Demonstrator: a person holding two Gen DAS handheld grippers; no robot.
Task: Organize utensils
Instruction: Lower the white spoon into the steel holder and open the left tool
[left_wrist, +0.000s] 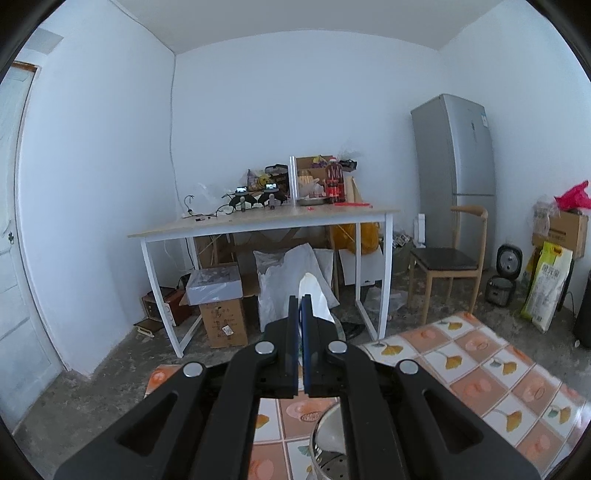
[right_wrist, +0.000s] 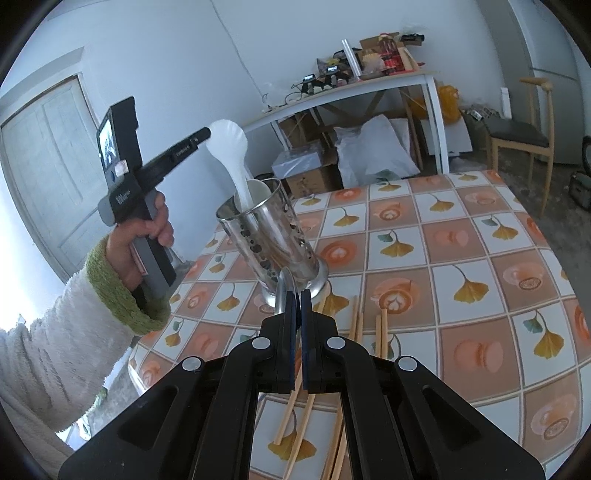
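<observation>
Nearest your right wrist camera, your right gripper (right_wrist: 298, 295) has its fingers clamped on a metal spoon (right_wrist: 284, 286), whose bowl stands up just past the left fingertip, right in front of the base of the utensil holder (right_wrist: 273, 236). Below and to the right of that gripper, several wooden chopsticks (right_wrist: 356, 317) lie loose on the tablecloth (right_wrist: 461, 258), which is tiled in orange and white with yellow leaves.

Just beyond, the perforated steel utensil holder stands on the cloth near its left edge. A white plastic spoon (right_wrist: 231, 147) has its handle down inside the holder and its bowl up above the rim. Your left gripper (right_wrist: 207, 132) comes in from the left, tilted upward, its tip meeting the bowl of that spoon. Your left hand (right_wrist: 147, 236) wraps the grip from below, with the wrist in a green cuff and a pale fleece sleeve.

From your left wrist camera, your left gripper (left_wrist: 300, 301) shows its fingers pressed together on the white plastic spoon (left_wrist: 314, 295), which sticks out past the tips to the right. The holder's rim (left_wrist: 325, 424) sits low under that gripper.

Farther off, a white-legged desk (left_wrist: 266, 221) piled with clutter stands by the wall, with boxes beneath it, a wooden chair (left_wrist: 447, 258) to its right and a grey fridge (left_wrist: 454, 155) behind the chair.
</observation>
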